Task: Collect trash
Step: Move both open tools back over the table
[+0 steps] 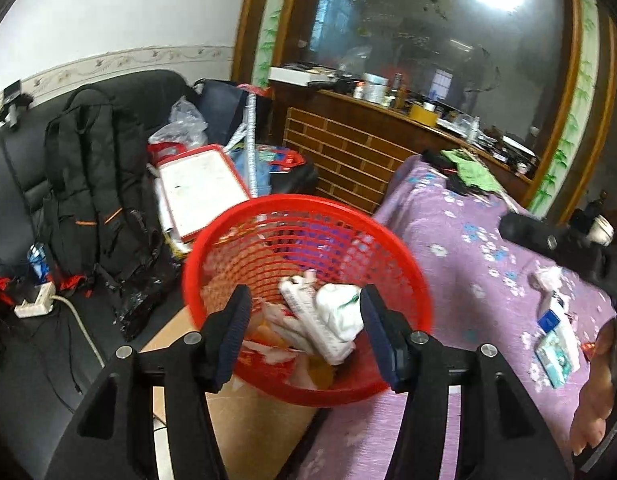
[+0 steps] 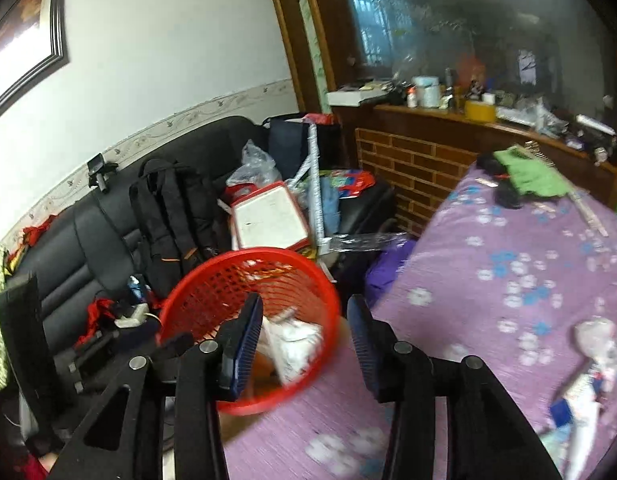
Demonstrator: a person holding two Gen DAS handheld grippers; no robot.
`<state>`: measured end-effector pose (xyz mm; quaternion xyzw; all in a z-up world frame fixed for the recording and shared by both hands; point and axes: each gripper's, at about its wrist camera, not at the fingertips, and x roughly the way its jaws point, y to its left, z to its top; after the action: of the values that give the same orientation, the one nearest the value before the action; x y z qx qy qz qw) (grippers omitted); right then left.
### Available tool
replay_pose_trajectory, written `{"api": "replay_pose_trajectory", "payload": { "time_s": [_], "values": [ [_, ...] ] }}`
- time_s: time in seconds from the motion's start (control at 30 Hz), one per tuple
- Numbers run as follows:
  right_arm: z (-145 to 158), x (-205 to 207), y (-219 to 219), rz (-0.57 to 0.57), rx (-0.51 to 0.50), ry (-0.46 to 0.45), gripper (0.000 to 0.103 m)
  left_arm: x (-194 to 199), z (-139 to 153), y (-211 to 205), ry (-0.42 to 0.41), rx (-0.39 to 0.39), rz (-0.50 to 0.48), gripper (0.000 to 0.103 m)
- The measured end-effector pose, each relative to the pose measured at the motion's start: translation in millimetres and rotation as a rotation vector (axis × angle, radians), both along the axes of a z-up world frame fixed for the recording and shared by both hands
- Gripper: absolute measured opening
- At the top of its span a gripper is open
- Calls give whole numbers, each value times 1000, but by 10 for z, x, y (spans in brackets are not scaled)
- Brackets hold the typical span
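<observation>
A red mesh basket (image 1: 244, 236) sits at the edge of a purple flowered cloth (image 1: 448, 280) and holds several pieces of white and orange trash (image 1: 328, 320). My left gripper (image 1: 304, 320) is open and empty, its fingers framing the basket's mouth. In the right wrist view the basket (image 2: 212, 284) is to the left, with trash (image 2: 296, 340) inside. My right gripper (image 2: 304, 336) is open and empty above the basket's right rim. Loose trash, a crumpled tissue (image 2: 596, 336) and small packets (image 1: 556, 344), lies on the cloth at the right.
A black sofa (image 1: 20, 184) at the left carries a black backpack (image 1: 92, 176), a white tray (image 1: 200, 192), bags and a power strip (image 1: 34, 300). A wooden counter (image 1: 368, 148) with clutter stands behind. Green cloth (image 2: 528, 176) lies at the table's far end.
</observation>
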<state>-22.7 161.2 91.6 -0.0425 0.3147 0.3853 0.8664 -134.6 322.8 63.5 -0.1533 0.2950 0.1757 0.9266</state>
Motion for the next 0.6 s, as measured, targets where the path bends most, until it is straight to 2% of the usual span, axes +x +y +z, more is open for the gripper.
{"api": "replay_pose_trajectory", "payload": {
  "time_s": [0.13, 0.33, 0.43, 0.57, 0.6],
  "values": [
    [-24, -110, -486, -63, 1, -11, 55, 79, 91, -345, -1, 31, -68, 62],
    [-74, -141, -1238, -160, 24, 1, 55, 247, 175, -938, 18, 59, -192, 64],
    [-103, -101, -1647, -234, 13, -10, 55, 347, 181, -1264, 36, 75, -259, 67],
    [-244, 75, -2190, -330, -1, 34, 55, 511, 126, -1697, 80, 64, -357, 69],
    [-299, 128, -2277, -345, -17, 50, 52, 531, 105, -1757, 92, 59, -372, 70]
  ]
}}
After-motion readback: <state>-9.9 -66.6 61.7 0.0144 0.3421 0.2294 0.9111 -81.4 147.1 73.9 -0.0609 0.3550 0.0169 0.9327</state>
